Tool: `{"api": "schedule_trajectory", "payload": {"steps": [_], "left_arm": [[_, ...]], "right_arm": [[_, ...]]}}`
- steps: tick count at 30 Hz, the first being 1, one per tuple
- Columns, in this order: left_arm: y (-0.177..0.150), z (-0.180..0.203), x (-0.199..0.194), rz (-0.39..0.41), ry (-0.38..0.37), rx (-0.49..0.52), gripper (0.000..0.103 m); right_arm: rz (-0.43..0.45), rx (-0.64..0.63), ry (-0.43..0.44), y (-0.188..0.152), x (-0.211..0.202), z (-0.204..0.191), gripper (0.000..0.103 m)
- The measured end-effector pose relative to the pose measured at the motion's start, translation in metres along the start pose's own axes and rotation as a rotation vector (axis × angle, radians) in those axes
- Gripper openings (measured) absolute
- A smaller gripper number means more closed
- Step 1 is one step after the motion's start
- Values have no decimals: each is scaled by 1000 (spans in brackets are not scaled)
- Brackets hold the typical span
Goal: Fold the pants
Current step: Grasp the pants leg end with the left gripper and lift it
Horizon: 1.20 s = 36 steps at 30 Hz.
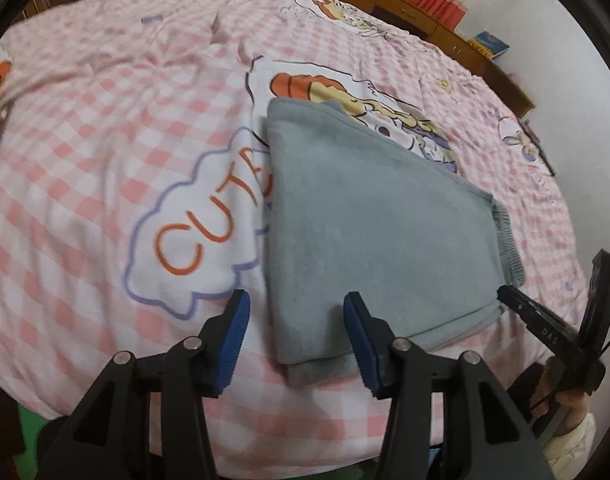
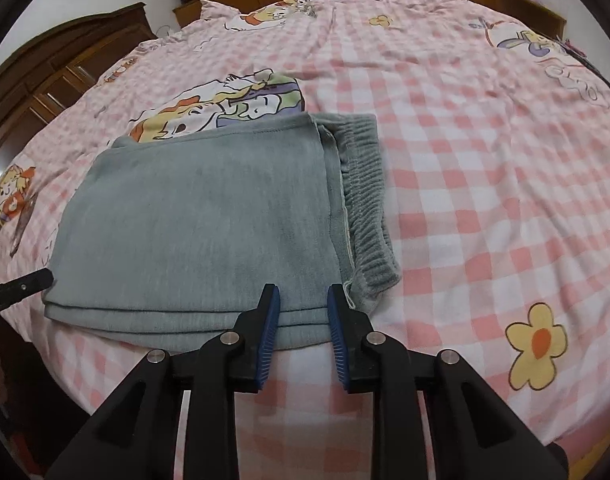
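Pants (image 2: 201,216): grey knit cloth, already folded into a compact, roughly square stack lying flat on the bed.
Layers: several edges show stacked along the near side of the pants, so the folding looks done more than once.
Waistband (image 2: 367,184): ribbed elastic band, sticking out past the top layer on the right side of the pants; edges there are not flush.
Progress: folding appears finished or nearly so; at most a tidy of the waistband side or one more fold seems left.
Surface look: top layer smooth, hardly a wrinkle, corners slightly rounded.
Left gripper (image 1: 296,338): jaws apart, blue pads either side of the near left corner of the pants, not pressing on it.
Right gripper (image 2: 304,334): jaws a little apart, hovering at the near edge of the pants close to the waistband; no cloth is pinched between the pads.
Bed (image 2: 485,184): pink and white checked cover with cartoon prints, under and all around the pants.
Wooden furniture (image 2: 65,64): dark cabinets beyond the bed, far behind the pants.
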State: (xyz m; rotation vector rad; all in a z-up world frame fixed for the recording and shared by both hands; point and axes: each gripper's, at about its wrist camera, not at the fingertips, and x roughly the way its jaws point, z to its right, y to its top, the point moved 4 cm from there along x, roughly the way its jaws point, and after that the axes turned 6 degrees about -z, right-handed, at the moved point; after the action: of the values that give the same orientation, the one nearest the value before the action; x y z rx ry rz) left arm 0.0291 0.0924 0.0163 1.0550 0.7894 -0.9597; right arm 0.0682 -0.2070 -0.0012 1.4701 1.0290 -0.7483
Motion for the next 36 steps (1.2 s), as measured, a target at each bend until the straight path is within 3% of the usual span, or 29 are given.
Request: {"api": "schedule_trajectory", "payload": {"steps": [6,9,11,13,18,22,28,36], "left_arm": [[-2,3,20,5,-23,-32,51],[-4,2,20,21,-48,-38,35],[-2,3,15,24,-57,-32,16],[0,7,2,45,-68,-24,12],[11,49,-49,147,-105,108,10],[17,98,-68,171,-141,217,11],[19,154,-47,136,-163,302,11],[19,186,-22,87,-151,345,11]], "right_arm": [[39,39,48,2,-13,1,31],[45,38,49,2,-15,-1,31],[50,40,56,2,-17,-1,31],[65,44,63,2,-21,0,31],[104,61,75,3,-33,5,31],[123,70,91,4,-40,9,31],[142,90,89,2,-47,18,31],[155,130,91,0,-52,34,31]]}}
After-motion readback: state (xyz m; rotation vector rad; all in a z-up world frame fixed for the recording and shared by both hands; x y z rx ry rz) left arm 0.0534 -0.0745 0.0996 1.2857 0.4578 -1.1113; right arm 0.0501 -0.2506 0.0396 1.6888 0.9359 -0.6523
